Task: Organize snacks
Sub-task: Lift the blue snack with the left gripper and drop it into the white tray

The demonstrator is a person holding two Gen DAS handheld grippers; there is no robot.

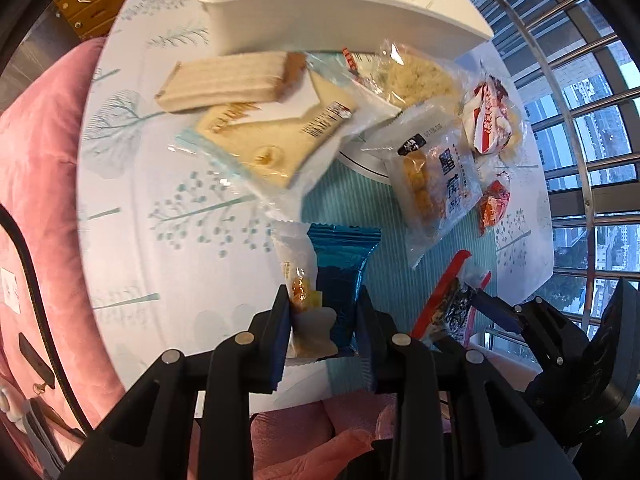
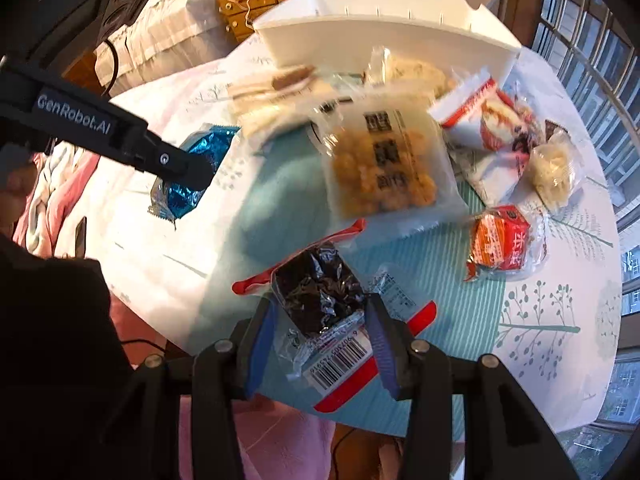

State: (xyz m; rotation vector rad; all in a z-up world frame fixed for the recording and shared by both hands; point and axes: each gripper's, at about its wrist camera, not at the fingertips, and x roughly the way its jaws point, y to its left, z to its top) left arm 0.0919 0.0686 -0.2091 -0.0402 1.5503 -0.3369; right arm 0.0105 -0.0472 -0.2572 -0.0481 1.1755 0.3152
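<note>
Two packets are held clear of the bench (image 2: 560,360) at this moment, one in each gripper, so the pick-up step of the sorting appears done and the carry to the white bin (image 2: 360,36) is judged to be in hand. That bin, the largest thing present, is set at the far edge of the bench with its open top empty as far as can be seen. In front of it, along the bin's near wall, a heap of unsorted snacks is spread: a wafer bar (image 1: 232,80), a clear bag of yellow puffs (image 2: 384,160) and, nearer the right edge, a small orange packet (image 2: 500,240).

The left gripper (image 1: 324,320) is seen with its fingers pinching two things together, a blue foil packet (image 1: 344,276) and a smaller clear-wrapped yellow sweet (image 1: 298,292) pressed beside it. The fingers of the right gripper (image 2: 320,328) are closed on a dark snack in a clear, red-edged wrapper (image 2: 316,284), gripped at its lower end near the barcode.

Next, both loads would need to be carried over the heap to the bin and released inside it; the double pinch on the left may be lost if the hold is loosened early.
</note>
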